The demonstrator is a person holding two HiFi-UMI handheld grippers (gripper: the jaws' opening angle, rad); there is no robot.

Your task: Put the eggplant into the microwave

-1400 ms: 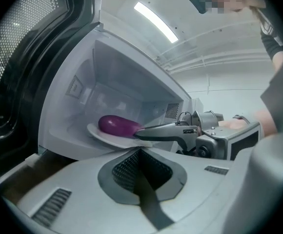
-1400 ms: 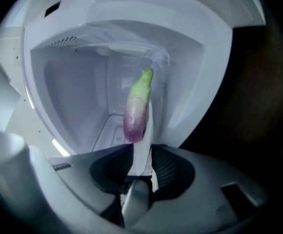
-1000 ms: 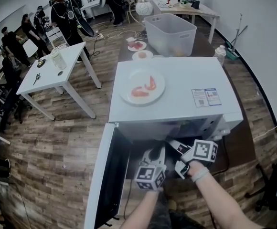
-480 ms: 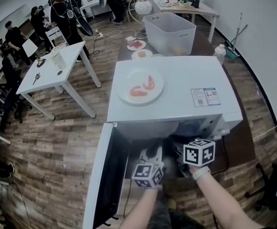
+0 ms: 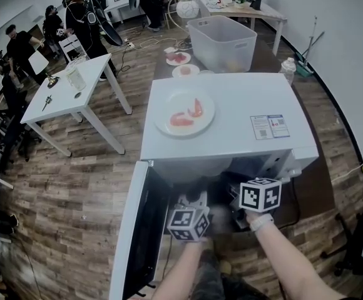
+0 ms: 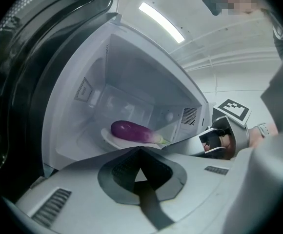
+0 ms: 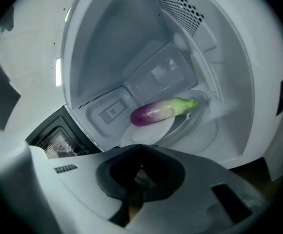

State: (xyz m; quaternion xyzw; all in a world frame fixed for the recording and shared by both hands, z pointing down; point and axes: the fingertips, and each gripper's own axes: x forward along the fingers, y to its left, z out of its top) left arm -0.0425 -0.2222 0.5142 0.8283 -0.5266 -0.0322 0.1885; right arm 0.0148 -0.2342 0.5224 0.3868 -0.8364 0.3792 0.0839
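A purple eggplant (image 6: 131, 130) with a green stem lies on a white plate (image 6: 113, 139) inside the white microwave (image 5: 231, 130), whose door (image 5: 138, 230) hangs open to the left. In the right gripper view the eggplant (image 7: 153, 113) rests on the same plate (image 7: 144, 133), over the turntable. My left gripper (image 6: 140, 150) is shut and empty, just outside the opening. My right gripper (image 7: 141, 147) is also shut and holds nothing, a short way in front of the eggplant. In the head view both grippers sit at the microwave's mouth, the left (image 5: 196, 200) beside the right (image 5: 235, 197).
A plate of red food (image 5: 184, 112) and a label sit on the microwave's top. Behind it stand a clear plastic bin (image 5: 222, 42) and a bottle (image 5: 288, 70). A white table (image 5: 69, 95) is at the left, with several people at the back.
The right gripper's jaws have closed with nothing in them, and it has rolled so its marker cube sits upright. The left gripper has drifted slightly left. The eggplant stays on its plate.
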